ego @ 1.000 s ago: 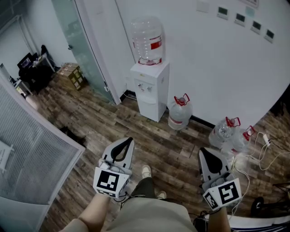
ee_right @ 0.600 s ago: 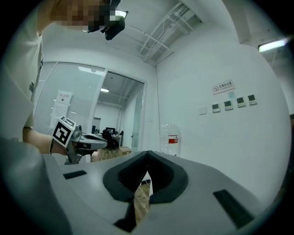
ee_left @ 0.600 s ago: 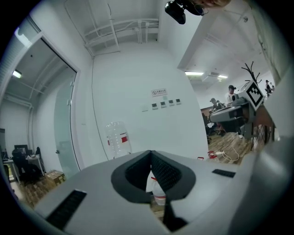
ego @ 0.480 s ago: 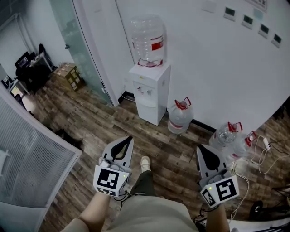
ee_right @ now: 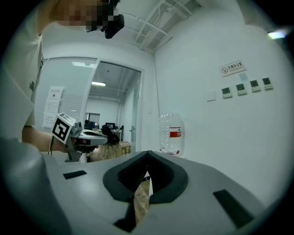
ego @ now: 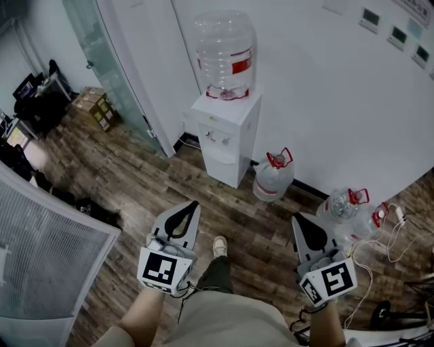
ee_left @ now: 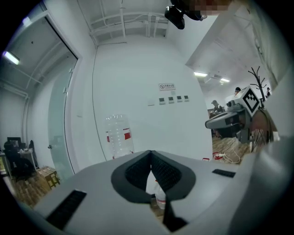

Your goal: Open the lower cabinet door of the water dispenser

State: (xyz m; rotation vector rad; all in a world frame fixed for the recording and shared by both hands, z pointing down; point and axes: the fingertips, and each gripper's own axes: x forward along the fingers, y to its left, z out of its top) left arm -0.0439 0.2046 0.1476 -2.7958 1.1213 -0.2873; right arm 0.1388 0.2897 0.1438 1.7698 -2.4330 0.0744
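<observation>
Across the floor (ego: 135, 177) from the water dispenser (ego: 222, 139), we hold left gripper (ego: 193, 207) and right gripper (ego: 297, 220) closed, empty.

White wall (ego: 325, 101), wood-plank floor (ego: 135, 176)

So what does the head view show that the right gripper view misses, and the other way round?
Only the head view: the dispenser's white cabinet and the spare bottles beside it. Only the right gripper view: the ceiling pipes. Both: the upturned bottle on top, the small wall panels and the left gripper.
</observation>
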